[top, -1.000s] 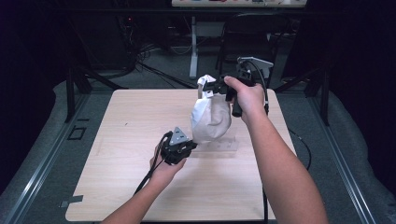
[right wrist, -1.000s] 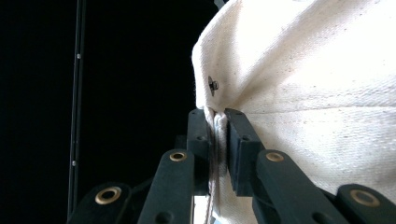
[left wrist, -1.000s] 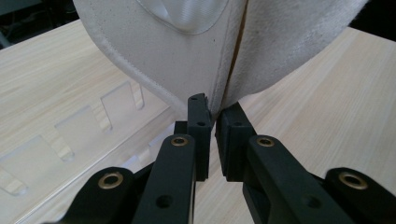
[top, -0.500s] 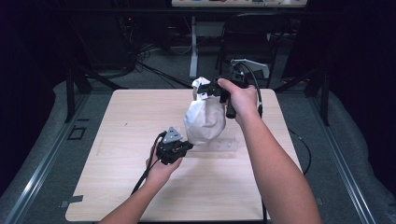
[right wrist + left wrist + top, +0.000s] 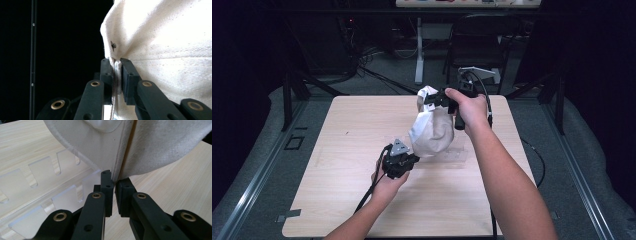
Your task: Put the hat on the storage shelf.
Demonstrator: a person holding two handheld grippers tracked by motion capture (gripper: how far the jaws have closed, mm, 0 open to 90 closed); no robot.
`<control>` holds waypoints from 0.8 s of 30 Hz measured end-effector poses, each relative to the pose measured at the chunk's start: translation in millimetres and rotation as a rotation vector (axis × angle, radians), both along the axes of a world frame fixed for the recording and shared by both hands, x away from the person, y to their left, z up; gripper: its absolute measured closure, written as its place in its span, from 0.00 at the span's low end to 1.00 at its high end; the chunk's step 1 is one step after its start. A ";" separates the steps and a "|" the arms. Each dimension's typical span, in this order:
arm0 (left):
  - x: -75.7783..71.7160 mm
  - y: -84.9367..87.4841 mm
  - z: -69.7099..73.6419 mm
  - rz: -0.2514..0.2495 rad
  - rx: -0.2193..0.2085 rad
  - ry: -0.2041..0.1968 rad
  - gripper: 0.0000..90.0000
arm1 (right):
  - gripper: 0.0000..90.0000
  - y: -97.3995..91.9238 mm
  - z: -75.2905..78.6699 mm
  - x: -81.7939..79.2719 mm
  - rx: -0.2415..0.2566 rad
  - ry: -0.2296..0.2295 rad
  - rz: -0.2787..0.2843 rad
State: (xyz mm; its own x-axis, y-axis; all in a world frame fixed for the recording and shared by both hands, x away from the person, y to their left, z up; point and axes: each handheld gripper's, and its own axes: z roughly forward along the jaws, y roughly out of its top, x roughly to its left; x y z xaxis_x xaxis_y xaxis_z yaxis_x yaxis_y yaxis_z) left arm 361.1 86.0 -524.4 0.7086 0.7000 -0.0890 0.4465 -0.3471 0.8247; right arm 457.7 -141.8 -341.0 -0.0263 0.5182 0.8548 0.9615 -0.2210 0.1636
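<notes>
Cream canvas bag [image 5: 432, 131] hanging stretched: right gripper [image 5: 435, 98] fingers clamping top edge, left gripper [image 5: 411, 159] fingers pinching bottom seam, keeping cloth taut above clear acrylic rack [image 5: 37, 195] on surface [image 5: 352, 125].

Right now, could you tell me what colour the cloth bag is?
Cream-white, the cloth bag; right gripper view shows it best.

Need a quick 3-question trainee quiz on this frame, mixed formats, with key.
1. True or false: the right gripper is shut on the cloth bag's top edge.
2. What clear thing lies on the table under the bag? A) slotted plastic rack B) glass bowl C) metal tray
3. Fill in: the left gripper pinches the bag at its ____ edge, by a seam.

Key: 1. True; the right gripper view shows fabric clamped between the jaws. 2. A; the rack shows in the left gripper view. 3. lower.
</notes>
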 end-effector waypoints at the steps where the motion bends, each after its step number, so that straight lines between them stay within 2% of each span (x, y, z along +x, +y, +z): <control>1: 0.0 0.0 0.0 0.000 0.000 0.000 0.95 | 0.91 -0.9 -0.6 0.2 -0.002 -0.001 0.001; 6: -0.9 -0.7 -1.6 0.011 0.007 0.007 0.95 | 0.91 -2.9 -3.8 0.7 -0.002 0.005 -0.005; 12: -0.4 0.6 -6.7 0.022 0.001 0.046 0.96 | 0.91 -2.3 -9.5 0.1 -0.030 0.007 0.001; 13: 0.0 0.3 -7.2 0.023 0.004 0.051 0.96 | 0.91 -2.8 -13.2 0.1 -0.037 0.016 0.007; 15: 2.3 -1.0 -12.1 0.023 0.036 0.076 0.96 | 0.91 -3.0 -15.6 0.3 -0.050 0.020 0.004; 16: 2.3 -1.0 -12.1 0.023 0.036 0.076 0.96 | 0.91 -3.0 -15.6 0.3 -0.050 0.020 0.004; 17: 2.7 -1.0 -14.7 0.025 0.037 0.085 0.95 | 0.91 -3.2 -18.3 0.6 -0.071 0.025 0.009; 19: 1.8 0.0 -17.0 0.031 0.018 0.082 0.95 | 0.91 -3.7 -20.4 0.7 -0.063 0.028 0.008; 23: 0.8 -0.2 -17.0 0.028 0.027 0.075 0.95 | 0.91 -5.1 -23.8 1.4 -0.056 0.032 0.005; 24: 0.1 -0.7 -18.1 0.035 0.018 0.066 0.95 | 0.91 -5.2 -23.6 1.2 -0.056 0.031 0.005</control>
